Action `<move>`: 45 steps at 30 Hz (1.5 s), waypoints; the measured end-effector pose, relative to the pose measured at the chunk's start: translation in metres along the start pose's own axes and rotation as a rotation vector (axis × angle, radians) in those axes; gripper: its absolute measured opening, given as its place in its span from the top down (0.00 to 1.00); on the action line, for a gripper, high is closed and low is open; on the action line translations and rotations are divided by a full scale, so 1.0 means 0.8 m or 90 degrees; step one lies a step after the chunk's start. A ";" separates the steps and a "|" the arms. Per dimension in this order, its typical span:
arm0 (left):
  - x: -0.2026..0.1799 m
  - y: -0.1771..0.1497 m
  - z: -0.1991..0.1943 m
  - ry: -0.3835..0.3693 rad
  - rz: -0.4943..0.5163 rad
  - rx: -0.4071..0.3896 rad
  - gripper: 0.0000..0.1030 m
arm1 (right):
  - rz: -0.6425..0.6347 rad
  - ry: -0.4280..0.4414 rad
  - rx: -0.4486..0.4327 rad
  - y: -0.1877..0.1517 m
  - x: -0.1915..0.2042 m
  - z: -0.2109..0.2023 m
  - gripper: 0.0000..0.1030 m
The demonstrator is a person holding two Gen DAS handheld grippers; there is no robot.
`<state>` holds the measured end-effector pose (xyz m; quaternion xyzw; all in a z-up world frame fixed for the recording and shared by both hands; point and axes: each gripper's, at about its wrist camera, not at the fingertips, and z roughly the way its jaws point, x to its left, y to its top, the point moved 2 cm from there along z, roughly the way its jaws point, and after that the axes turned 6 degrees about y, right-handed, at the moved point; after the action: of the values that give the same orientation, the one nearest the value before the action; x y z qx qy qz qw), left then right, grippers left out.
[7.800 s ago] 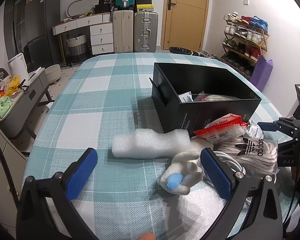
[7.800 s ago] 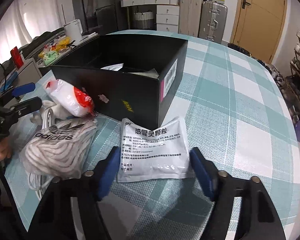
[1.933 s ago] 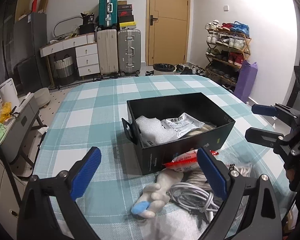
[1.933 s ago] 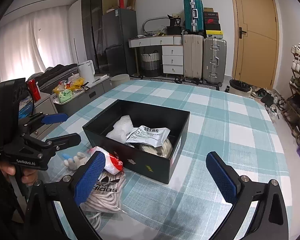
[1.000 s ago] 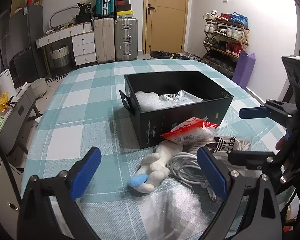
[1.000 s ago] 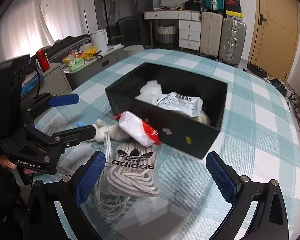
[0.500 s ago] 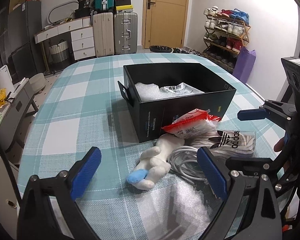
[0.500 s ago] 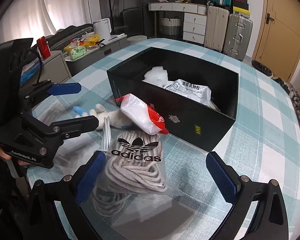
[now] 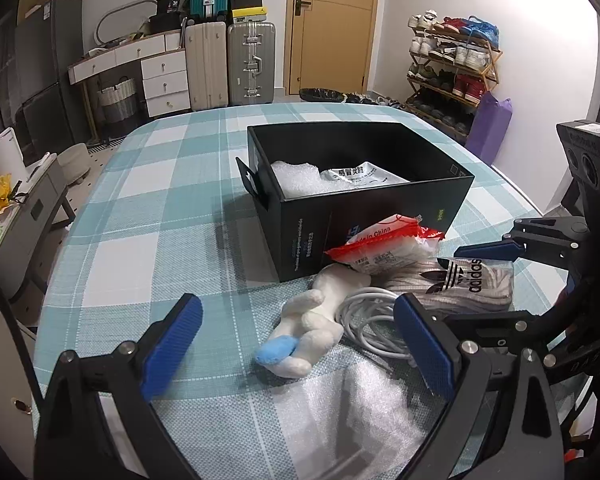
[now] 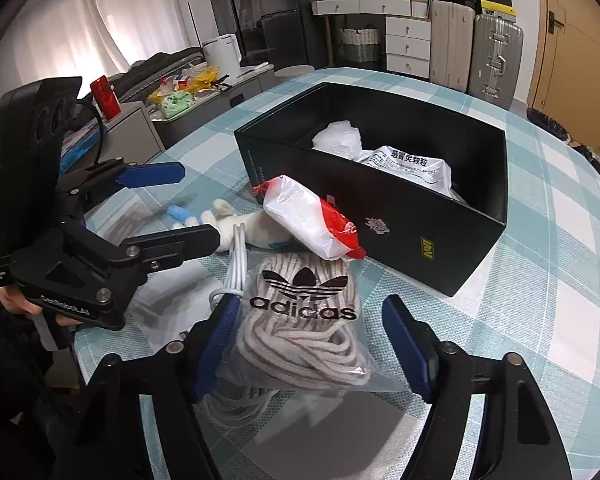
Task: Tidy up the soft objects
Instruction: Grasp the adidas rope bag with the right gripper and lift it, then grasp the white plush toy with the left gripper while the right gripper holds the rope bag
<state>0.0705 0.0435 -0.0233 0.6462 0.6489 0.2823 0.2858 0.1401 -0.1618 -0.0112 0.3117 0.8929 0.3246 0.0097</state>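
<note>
Fingers [image 10: 216, 336] of the right gripper [image 10: 312, 344] are straddling, wide open, the adidas rope bag [image 10: 300, 320] lying just before the black box [image 10: 380, 216]; closing comes next, while the left gripper [image 9: 296, 344] is hovering open, empty.

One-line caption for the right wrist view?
Open right claw straddles the bagged Adidas rope beside the black box.

The tablecloth [image 9: 148, 216] is woven checked cloth. The black box [image 10: 400, 216] looks like matt card, while the adidas bag [image 10: 304, 320] is glossy clear plastic over rope. The plush toy [image 9: 312, 320] is fuzzy
</note>
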 end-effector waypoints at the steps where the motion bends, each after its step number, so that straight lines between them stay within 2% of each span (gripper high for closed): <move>1: 0.000 0.000 0.000 0.000 0.000 0.000 0.06 | 0.000 0.004 0.001 0.000 0.000 0.000 0.34; 3: 0.000 0.000 0.000 0.000 0.000 0.000 0.06 | -0.002 0.007 0.005 -0.001 0.000 0.000 0.39; 5: 0.000 0.000 0.000 0.000 0.000 0.000 0.06 | -0.007 0.014 0.010 -0.001 0.002 -0.001 0.48; 10: 0.001 0.001 0.000 0.000 -0.003 -0.001 0.06 | -0.026 0.010 0.012 -0.003 0.004 -0.004 0.54; 18: 0.006 0.001 0.001 0.008 -0.008 0.001 0.06 | -0.057 0.006 -0.013 -0.002 0.008 -0.029 0.54; 31: 0.021 0.002 0.005 0.028 -0.031 0.011 0.06 | -0.083 -0.052 -0.078 0.001 0.009 -0.101 0.54; 36: 0.028 0.000 0.009 0.030 -0.041 0.019 0.06 | -0.070 -0.058 -0.104 0.004 0.005 -0.112 0.54; 41: 0.033 -0.005 0.021 0.076 -0.035 0.045 0.06 | -0.062 -0.060 -0.107 0.004 0.003 -0.113 0.54; 45: 0.035 -0.007 0.023 0.069 -0.039 0.053 0.06 | -0.061 -0.060 -0.105 0.005 0.005 -0.110 0.54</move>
<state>0.0806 0.0711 -0.0401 0.6209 0.6942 0.2806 0.2320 0.1200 -0.2079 0.0612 0.2819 0.8755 0.3813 0.0931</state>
